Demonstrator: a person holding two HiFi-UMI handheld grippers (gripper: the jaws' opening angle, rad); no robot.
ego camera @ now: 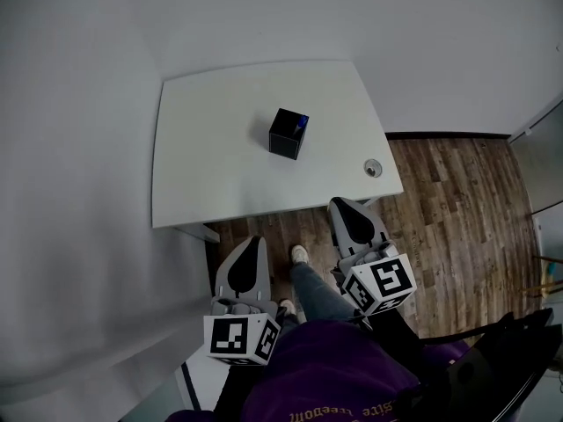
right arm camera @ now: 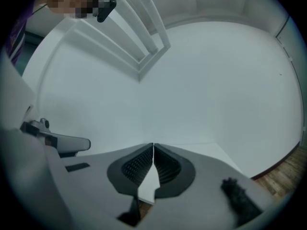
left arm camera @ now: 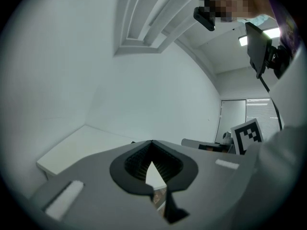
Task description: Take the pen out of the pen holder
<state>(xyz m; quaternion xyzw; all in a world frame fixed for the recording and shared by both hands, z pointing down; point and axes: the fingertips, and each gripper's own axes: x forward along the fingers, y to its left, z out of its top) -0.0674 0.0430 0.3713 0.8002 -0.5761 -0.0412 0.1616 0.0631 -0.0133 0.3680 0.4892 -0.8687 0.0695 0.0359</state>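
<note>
Your left tongs (left arm camera: 152, 143) are closed tip to tip and hold nothing. Your right tongs (right arm camera: 153, 146) are likewise closed and empty. Both sit short of the near edge of the white desk (ego camera: 220, 156), over the wooden floor (ego camera: 449, 209), well apart from the task items. The black pen holder (ego camera: 286, 136) stands upright near the middle of the desk. The blue pen (ego camera: 301, 123) sits inside it, at its far right corner.

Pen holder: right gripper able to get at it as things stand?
Probably yes: nothing stands between the right gripper and the pen holder on the table, though its jaws are shut.
</note>
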